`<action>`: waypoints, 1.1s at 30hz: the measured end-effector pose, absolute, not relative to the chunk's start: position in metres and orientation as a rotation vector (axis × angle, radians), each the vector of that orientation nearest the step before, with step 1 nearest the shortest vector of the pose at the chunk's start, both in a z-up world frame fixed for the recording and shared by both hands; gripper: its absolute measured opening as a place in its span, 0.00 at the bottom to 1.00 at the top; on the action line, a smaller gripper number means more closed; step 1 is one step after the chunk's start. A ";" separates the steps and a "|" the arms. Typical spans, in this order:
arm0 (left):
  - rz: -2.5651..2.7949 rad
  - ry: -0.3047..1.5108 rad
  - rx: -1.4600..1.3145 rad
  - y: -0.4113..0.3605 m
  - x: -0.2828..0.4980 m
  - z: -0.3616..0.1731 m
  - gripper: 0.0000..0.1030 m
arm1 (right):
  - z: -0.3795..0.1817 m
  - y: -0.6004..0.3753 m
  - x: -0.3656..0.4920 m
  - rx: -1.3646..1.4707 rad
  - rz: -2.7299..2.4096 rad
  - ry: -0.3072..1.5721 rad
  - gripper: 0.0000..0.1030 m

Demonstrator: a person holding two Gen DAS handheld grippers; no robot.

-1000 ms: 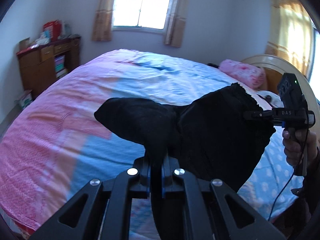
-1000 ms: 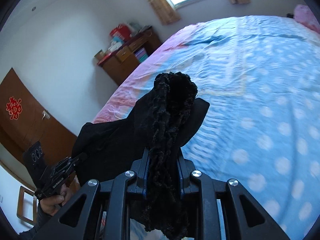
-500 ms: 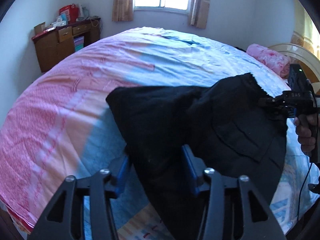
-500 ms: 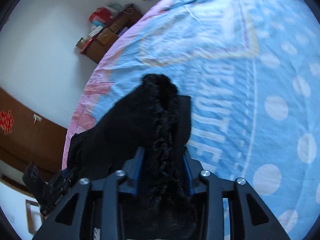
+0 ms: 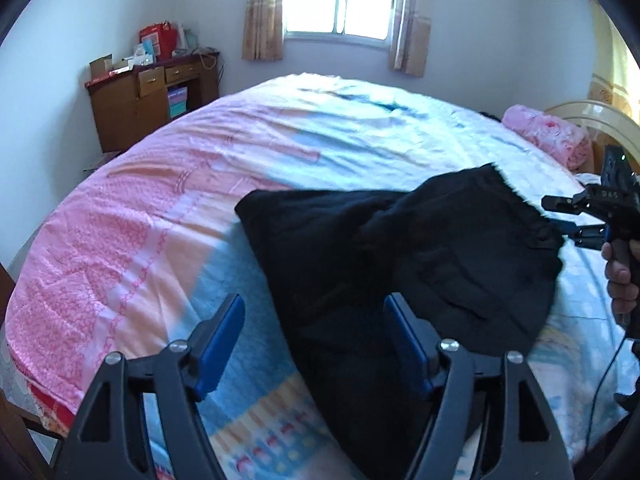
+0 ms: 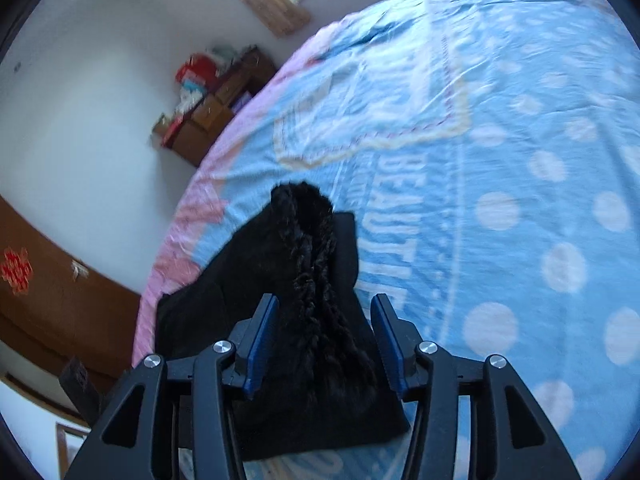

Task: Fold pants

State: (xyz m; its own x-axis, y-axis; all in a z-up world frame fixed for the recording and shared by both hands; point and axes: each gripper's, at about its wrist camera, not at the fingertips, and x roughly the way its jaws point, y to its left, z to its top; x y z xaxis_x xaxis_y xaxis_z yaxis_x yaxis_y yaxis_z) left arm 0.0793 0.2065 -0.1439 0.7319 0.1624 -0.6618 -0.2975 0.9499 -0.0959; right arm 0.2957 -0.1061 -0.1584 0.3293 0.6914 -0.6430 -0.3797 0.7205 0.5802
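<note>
The black pants [image 5: 400, 264] lie in a loose heap on the bed near its front edge. My left gripper [image 5: 314, 340] is open, its blue pads on either side of the near end of the cloth. My right gripper [image 6: 324, 340] is open too, with the frayed waistband end of the pants [image 6: 312, 280] lying between its pads. The right gripper also shows in the left wrist view [image 5: 576, 220] at the pants' right edge.
The bed [image 5: 168, 216] has a pink and blue patterned cover. A wooden cabinet [image 5: 152, 100] with boxes stands by the far left wall. A pink pillow [image 5: 548, 136] lies at the headboard on the right. A brown door [image 6: 44, 304] is to the left.
Both grippers have opened and let go of the pants, which dropped from being held up onto the bed. Both grippers have come lower.
</note>
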 end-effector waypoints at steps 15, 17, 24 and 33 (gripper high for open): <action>0.208 0.625 -0.130 0.155 0.040 -0.099 0.88 | -0.098 -0.102 0.132 -0.004 0.569 0.672 0.56; 0.205 0.618 -0.129 0.151 0.039 -0.095 0.88 | -0.098 -0.100 0.124 -0.018 0.569 0.671 0.56; 0.191 0.580 -0.137 0.141 0.031 -0.084 0.92 | -0.090 -0.104 0.103 -0.026 0.546 0.648 0.57; 0.184 0.548 -0.155 0.138 0.024 -0.072 0.95 | -0.075 -0.102 0.071 -0.056 0.551 0.588 0.62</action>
State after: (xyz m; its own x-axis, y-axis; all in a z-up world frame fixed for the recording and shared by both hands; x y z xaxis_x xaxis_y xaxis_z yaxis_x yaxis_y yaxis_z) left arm 0.0238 0.1383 -0.0716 0.8378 0.1320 -0.5298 -0.2147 0.9718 -0.0973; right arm 0.0707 -0.1022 -0.0755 0.6927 0.4770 -0.5410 -0.5084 0.8549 0.1028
